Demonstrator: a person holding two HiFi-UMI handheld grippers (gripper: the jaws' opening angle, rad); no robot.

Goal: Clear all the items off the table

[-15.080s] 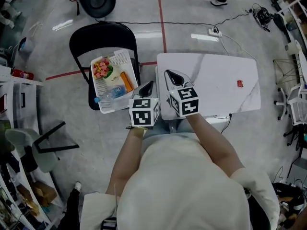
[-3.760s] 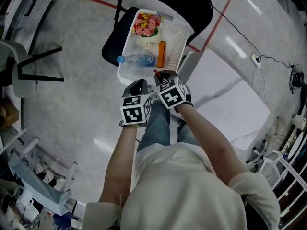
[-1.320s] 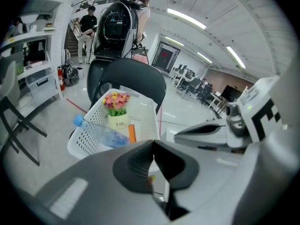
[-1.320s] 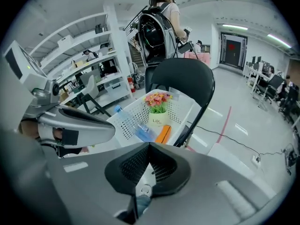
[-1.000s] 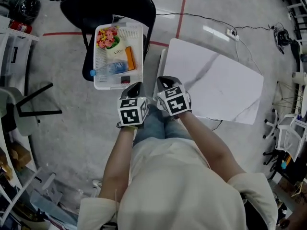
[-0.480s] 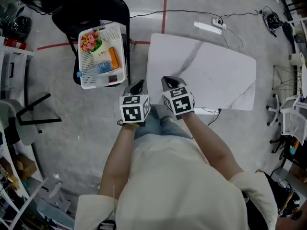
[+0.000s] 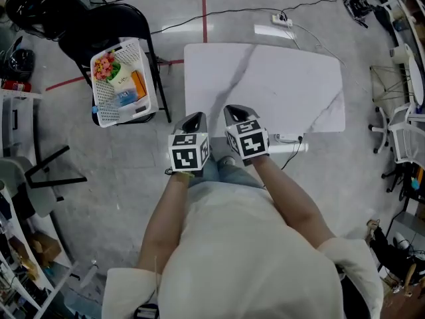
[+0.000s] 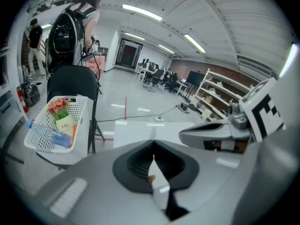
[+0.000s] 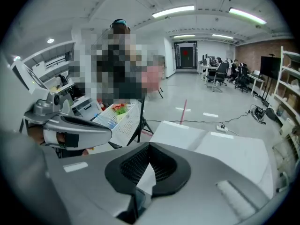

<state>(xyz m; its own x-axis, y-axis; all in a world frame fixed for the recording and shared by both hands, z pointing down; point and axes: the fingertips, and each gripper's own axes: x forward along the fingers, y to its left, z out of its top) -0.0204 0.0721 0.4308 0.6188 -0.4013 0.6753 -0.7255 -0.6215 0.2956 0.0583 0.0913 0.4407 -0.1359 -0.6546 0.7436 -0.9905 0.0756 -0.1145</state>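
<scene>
Since a second ago both grippers have swung away from the basket (image 7: 150, 78) to the near edge of the table (image 7: 279, 78), and the basket has slid off to the left of the head view. It now holds the items: a bunch of pink and yellow flowers (image 7: 105, 65) at its far end, a pale card (image 7: 125, 74) against them, an orange box (image 7: 139, 84) along the right wall and a clear water bottle (image 7: 119, 101) lying crosswise at the near end. The basket is white plastic mesh and sits on the seat of a black folding chair (image 7: 99, 22), which stands just beside the table's left side. The table top is white with grey marble veins, and only that surface shows. The left gripper (image 7: 194, 119) hangs over the person's lap, its tip just at the table's near edge, and its own view shows the two dark pads pressed together along a thin seam with nothing between them. The right gripper (image 7: 236, 111) sits just beside it, reaching a little further over the edge. Its jaws are likewise closed tight and empty, with the bare table top ahead of them. Neither gripper touches the table. A red line (image 7: 203, 8) runs along the grey floor beyond the table, and a power strip (image 7: 279, 20) lies by the far edge.
</scene>
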